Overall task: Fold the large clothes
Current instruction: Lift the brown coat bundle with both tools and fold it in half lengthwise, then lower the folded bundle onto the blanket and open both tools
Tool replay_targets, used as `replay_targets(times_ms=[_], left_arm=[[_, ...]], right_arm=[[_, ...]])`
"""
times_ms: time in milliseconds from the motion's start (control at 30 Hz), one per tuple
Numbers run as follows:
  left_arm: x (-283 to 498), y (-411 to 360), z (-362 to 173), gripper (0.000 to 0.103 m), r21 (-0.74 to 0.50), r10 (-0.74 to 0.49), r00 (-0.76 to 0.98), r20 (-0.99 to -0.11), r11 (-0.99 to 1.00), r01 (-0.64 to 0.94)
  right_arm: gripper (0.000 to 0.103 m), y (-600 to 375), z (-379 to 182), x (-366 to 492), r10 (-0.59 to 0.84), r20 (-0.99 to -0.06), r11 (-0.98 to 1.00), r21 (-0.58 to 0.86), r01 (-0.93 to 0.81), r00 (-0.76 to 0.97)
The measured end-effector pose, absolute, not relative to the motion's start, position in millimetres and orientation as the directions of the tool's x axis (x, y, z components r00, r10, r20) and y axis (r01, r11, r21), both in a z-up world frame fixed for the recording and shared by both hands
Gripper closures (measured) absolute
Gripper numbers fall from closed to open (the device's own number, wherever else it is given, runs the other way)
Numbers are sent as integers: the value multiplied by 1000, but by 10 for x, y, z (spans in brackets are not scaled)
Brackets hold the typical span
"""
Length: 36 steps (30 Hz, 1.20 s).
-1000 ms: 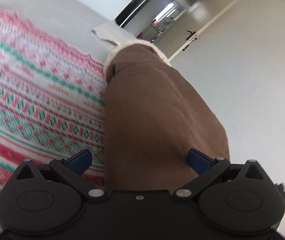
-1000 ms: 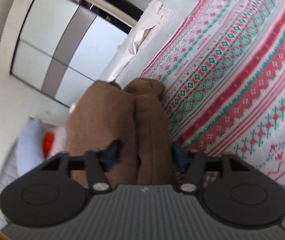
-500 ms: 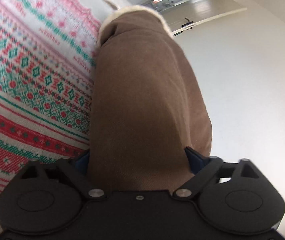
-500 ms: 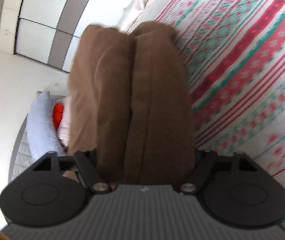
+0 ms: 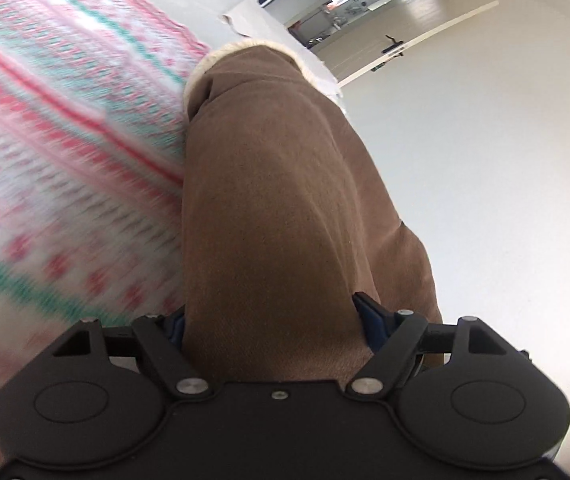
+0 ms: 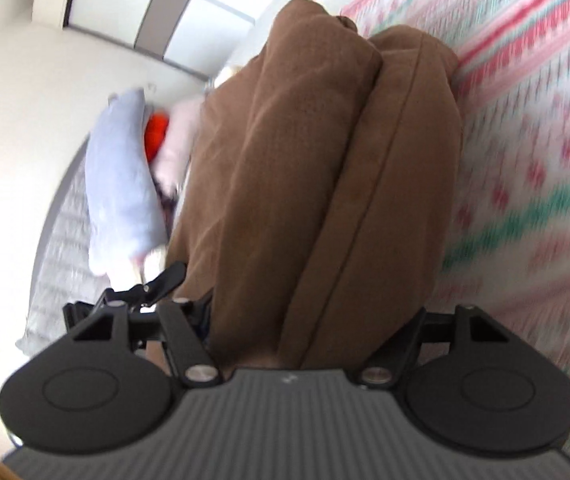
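A thick brown coat with a cream fleece lining hangs over a red, green and white patterned blanket. My left gripper has its jaws closing on the coat's near end, and both blue pads press the fabric. In the right wrist view the coat is doubled into two thick folds. My right gripper is shut on them, its pads hidden by the cloth. A black piece of the other gripper shows at the coat's left edge. The blanket is blurred by motion.
A pale blue pillow, something orange and white quilted bedding lie to the left of the coat. A wardrobe with sliding panels stands behind. A white wall and an open door lie beyond the bed.
The left jaws, open around the coat a second ago, have closed onto it. Both grippers have swept sideways over the blanket with the coat, which now fills more of the right view.
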<state>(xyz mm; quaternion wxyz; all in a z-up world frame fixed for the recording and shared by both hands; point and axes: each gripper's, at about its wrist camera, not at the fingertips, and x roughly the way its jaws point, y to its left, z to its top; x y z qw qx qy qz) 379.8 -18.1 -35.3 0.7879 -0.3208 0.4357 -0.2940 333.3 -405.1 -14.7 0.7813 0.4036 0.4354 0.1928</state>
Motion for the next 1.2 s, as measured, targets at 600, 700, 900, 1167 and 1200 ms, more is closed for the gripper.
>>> replay_targets(times_ms=[600, 700, 900, 1167, 1200], left_arm=[[3246, -317, 236, 9, -345, -490, 732, -473, 868, 358], [3248, -441, 337, 9, -278, -500, 752, -430, 865, 417], [3349, -744, 481, 9, -208, -597, 699, -394, 799, 564], [3564, -1612, 411, 12, -82, -704, 551, -449, 647, 758], [3611, -1683, 387, 12, -69, -702, 549, -453, 642, 763]], right_arm=[[14, -4394, 284, 2540, 360, -500, 711, 694, 115, 788], [22, -4543, 266, 2407, 481, -367, 615, 788, -8, 796], [32, -4645, 18, 2561, 607, -327, 483, 875, -10, 724], [75, -4231, -90, 2500, 548, -537, 670, 741, 48, 642], [85, -4215, -115, 2490, 567, -508, 651, 759, 25, 649]])
